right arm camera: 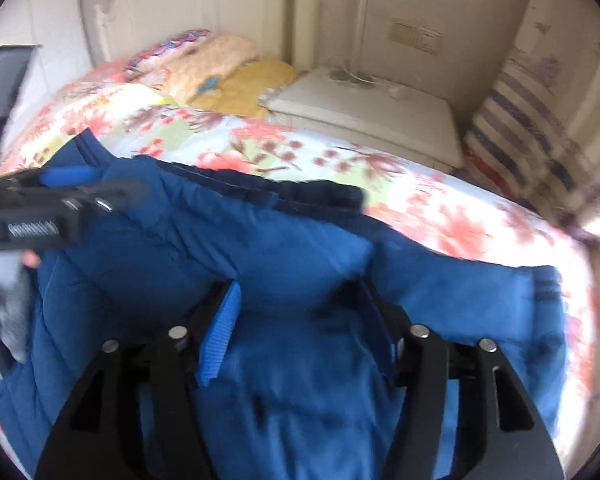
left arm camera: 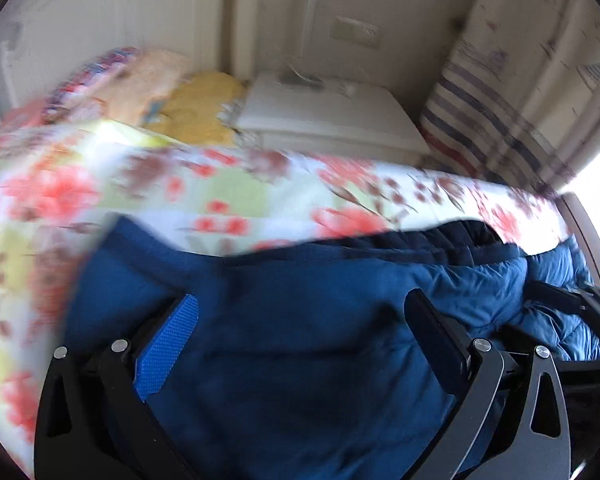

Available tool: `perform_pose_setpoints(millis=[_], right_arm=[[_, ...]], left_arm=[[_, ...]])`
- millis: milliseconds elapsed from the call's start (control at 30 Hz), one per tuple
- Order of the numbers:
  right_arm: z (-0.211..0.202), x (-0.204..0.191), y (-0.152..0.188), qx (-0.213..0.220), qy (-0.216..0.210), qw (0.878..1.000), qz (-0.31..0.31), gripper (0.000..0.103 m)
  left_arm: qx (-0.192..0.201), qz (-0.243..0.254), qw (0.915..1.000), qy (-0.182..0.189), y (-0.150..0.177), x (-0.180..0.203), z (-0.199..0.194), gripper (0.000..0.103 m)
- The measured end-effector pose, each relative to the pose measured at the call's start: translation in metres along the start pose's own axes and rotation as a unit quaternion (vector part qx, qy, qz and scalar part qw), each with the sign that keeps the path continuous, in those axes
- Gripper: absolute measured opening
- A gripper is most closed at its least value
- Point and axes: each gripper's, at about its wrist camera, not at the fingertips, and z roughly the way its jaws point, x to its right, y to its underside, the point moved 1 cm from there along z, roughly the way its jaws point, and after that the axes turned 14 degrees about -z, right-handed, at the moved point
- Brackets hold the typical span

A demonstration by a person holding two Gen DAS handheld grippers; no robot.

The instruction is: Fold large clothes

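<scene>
Judging by the blue padded jacket (right arm camera: 260,240) lying rumpled on the flowered bedspread (right arm camera: 440,208), we are mid-fold, left gripper (left arm camera: 300,312) and right gripper (right arm camera: 296,300) both spread apart, gripping nothing.

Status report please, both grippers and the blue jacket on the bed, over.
Left gripper open above blue puffer jacket. Right gripper open, nothing held. Jacket lies on floral bedspread, not yet folded. Nothing in the way.
</scene>
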Motion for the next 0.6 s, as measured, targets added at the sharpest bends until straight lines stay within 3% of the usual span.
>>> perform_pose_setpoints(millis=[67,167,267,333,467,600], right_arm=[[-0.032,0.016,0.009,0.049,0.002,0.999,0.012,0.075],[-0.038,0.057,0.030,0.037,0.032,0.997,0.052,0.076],[-0.010,0.098,0.065,0.006,-0.013,0.991,0.131,0.076],[-0.004,0.113,0.079,0.040,-0.057,0.981,0.180,0.076],[-0.004,0.121,0.087,0.067,-0.082,0.973,0.206,0.076],[-0.014,0.139,0.105,0.106,-0.114,0.952,0.265,0.074]], left_arm=[[0.029,0.007,0.9995,-0.008,-0.003,-0.016,-0.020,0.099],[0.018,0.021,0.9983,-0.051,-0.004,-0.039,-0.012,0.099],[-0.026,-0.013,0.9992,-0.029,-0.003,-0.058,0.006,0.099],[-0.024,-0.032,0.9990,-0.023,-0.005,-0.063,0.010,0.099],[-0.022,-0.050,0.9984,-0.017,-0.006,-0.069,0.011,0.099],[-0.013,-0.072,0.9973,-0.006,-0.004,-0.079,0.006,0.099]])
